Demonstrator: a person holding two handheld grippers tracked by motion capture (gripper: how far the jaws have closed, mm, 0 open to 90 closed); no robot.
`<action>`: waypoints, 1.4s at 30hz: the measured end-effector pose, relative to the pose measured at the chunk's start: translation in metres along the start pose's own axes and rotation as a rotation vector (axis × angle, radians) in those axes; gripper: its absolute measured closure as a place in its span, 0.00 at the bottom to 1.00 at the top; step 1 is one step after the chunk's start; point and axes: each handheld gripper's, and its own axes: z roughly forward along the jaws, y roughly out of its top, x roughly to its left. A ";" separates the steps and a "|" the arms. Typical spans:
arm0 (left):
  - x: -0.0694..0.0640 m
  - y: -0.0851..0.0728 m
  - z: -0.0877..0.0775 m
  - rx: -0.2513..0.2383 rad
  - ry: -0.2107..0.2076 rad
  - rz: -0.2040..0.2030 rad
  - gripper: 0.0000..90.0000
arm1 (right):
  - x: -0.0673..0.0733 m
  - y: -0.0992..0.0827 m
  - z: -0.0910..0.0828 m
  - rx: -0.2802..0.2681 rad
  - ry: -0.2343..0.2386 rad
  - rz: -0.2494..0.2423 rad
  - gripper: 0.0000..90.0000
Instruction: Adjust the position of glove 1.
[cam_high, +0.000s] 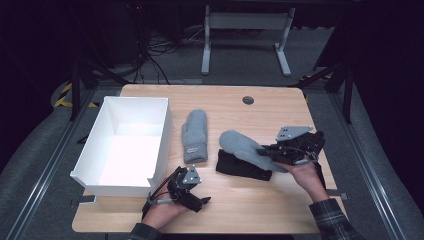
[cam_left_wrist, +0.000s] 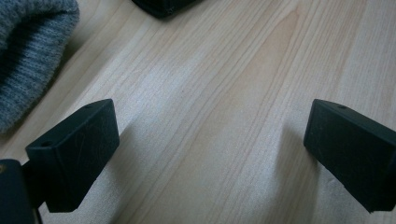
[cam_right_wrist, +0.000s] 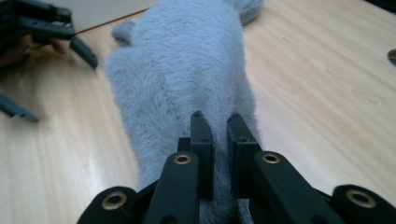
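Our right gripper (cam_high: 266, 150) is clamped on the cuff of a fuzzy grey knitted mitten (cam_high: 243, 145), which lies partly over a black cloth (cam_high: 242, 166) on the wooden desk (cam_high: 280, 107). Our left gripper (cam_left_wrist: 210, 149) stands wide apart over bare desk.

High view overlooks table (cam_high: 235, 200); claw views ride close above it

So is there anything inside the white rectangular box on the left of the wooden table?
No, the white rectangular box shows a bare white floor in the high view, and both grey fuzzy mittens lie outside it.
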 end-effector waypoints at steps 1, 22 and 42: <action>0.000 0.000 0.000 0.000 0.000 0.001 0.04 | 0.006 -0.003 -0.001 0.004 0.005 -0.001 0.94; 0.001 0.000 0.000 0.000 -0.002 0.003 0.04 | 0.084 -0.042 0.007 0.071 0.119 -0.024 0.94; 0.001 0.000 0.000 0.002 -0.003 0.004 0.04 | 0.072 -0.038 0.002 0.031 0.085 -0.019 0.75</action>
